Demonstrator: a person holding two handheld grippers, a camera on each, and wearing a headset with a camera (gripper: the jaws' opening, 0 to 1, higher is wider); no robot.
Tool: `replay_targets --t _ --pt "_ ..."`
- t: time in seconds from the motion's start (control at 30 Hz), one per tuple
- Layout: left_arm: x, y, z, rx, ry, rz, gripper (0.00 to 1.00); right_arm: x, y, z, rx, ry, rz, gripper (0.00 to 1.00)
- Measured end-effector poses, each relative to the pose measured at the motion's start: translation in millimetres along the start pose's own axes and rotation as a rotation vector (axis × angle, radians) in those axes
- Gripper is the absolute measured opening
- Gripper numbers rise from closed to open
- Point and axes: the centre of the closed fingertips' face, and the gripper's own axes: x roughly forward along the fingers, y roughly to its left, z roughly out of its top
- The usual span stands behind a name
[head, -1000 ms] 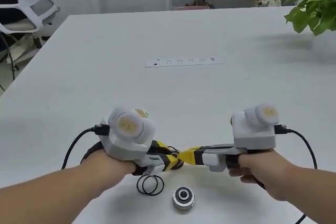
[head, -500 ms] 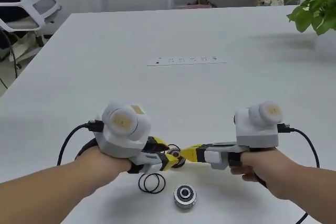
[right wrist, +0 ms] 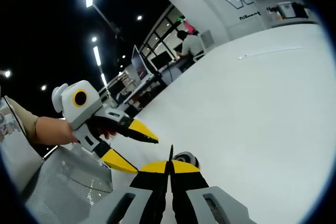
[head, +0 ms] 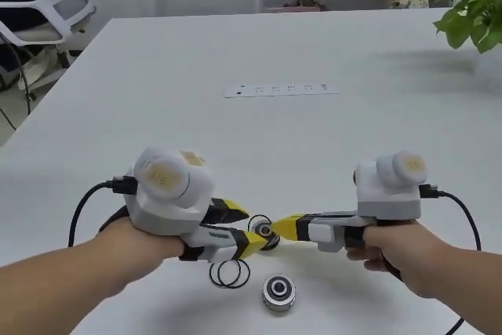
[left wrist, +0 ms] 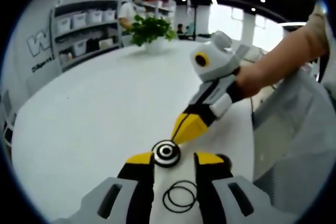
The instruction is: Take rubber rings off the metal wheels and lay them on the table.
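White table (head: 235, 45) bears thin rubber rings (head: 229, 273), round metal wheel (head: 278, 291).

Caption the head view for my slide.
Left gripper and right gripper meet at a silver metal wheel near black rubber rings.

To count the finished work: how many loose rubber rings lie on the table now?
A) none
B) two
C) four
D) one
B: two thin black rings lie overlapping on the table, beside a metal wheel that stands apart from them.
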Motion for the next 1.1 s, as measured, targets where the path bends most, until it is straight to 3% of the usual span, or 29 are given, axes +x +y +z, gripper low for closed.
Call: replay_targets --t 0.17,0.33,1.1 --pt "-8.2 -0.8 2.0 -0.016 -0.017 0.000 0.33 0.7 2.8 1.1 0.001 -0.001 0.010 0.00" --pt "-16.5 -4.5 -1.7 0.021 -0.008 -0.002 0.35 2.5 7.8 1.9 0.001 -0.001 0.022 0.00" --pt "-56.9 -11.5 -4.5 -0.027 -0.053 0.005 0.48 8.7 29.2 3.7 0.005 0.005 0.078 0.00"
